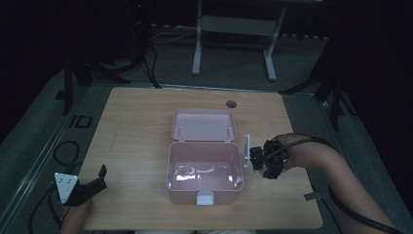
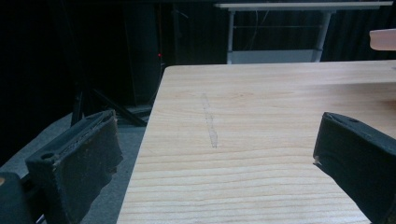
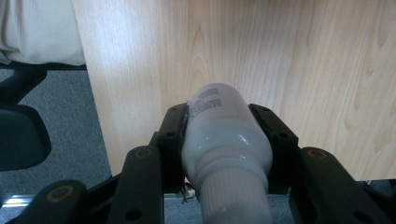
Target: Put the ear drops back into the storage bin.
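High view. Dim room, dark curtains at the back, grey floor, a white-legged table frame (image 1: 233, 39) beyond. Light wooden table (image 1: 141, 126) with a round cable hole (image 1: 231, 104) near its far edge. Pink box (image 1: 204, 170) at mid-table, its lid (image 1: 203, 125) thrown open toward the far side; a pale latch at the near wall. Left gripper (image 1: 100, 175) sits at the near left corner of the table, well apart from the box, a grey three-cornered plate on its body. Right gripper (image 1: 265, 163) is held just beside the box's right wall, the person's forearm coming in from the lower right; what it carries cannot be made out here.

Left gripper view. Bare wood grain ahead, one faint scratch on the surface, table edge and dark floor at left. A corner of the pink lid at the upper right. Jaws stand wide apart, nothing between them.

Right gripper view. Looking down on the table edge, grey floor and a black chair part at left, pale cloth at the upper left. White bottle (image 3: 224, 140) lies lengthwise between the jaws, ribbed cap toward the camera, printed label end pointing away. Both pads press its sides: clamped, clear of the wood.
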Motion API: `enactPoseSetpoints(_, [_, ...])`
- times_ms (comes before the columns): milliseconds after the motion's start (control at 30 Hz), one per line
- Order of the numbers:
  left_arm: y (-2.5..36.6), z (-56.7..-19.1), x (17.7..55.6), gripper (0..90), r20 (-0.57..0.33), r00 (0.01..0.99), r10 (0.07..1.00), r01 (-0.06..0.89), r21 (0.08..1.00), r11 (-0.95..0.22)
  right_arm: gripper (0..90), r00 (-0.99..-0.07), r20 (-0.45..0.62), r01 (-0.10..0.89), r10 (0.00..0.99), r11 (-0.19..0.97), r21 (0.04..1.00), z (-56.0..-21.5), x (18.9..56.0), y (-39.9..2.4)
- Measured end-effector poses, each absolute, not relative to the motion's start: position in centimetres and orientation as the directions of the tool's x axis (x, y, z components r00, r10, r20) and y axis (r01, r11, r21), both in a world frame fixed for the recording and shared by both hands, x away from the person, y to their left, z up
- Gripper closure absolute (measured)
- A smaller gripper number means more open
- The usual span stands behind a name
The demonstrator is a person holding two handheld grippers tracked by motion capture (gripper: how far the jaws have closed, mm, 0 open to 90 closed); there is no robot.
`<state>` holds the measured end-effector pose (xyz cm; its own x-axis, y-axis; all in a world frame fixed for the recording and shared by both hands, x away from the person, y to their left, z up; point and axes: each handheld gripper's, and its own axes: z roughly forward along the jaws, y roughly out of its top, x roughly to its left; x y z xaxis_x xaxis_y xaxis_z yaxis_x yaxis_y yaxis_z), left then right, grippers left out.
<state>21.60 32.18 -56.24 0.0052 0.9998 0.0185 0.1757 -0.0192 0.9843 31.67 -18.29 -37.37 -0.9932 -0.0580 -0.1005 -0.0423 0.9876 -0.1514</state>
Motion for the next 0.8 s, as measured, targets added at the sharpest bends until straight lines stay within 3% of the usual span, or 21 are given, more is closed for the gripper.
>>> enactPoseSetpoints(800, [32.3, -56.2, 21.5, 1.0, 0.011, 0.004, 1.000, 0.173, 0.985, -0.012, 59.5, -0.988, -0.072, -0.130, -0.140, 0.983, -0.130, -36.5, 31.6, -11.4])
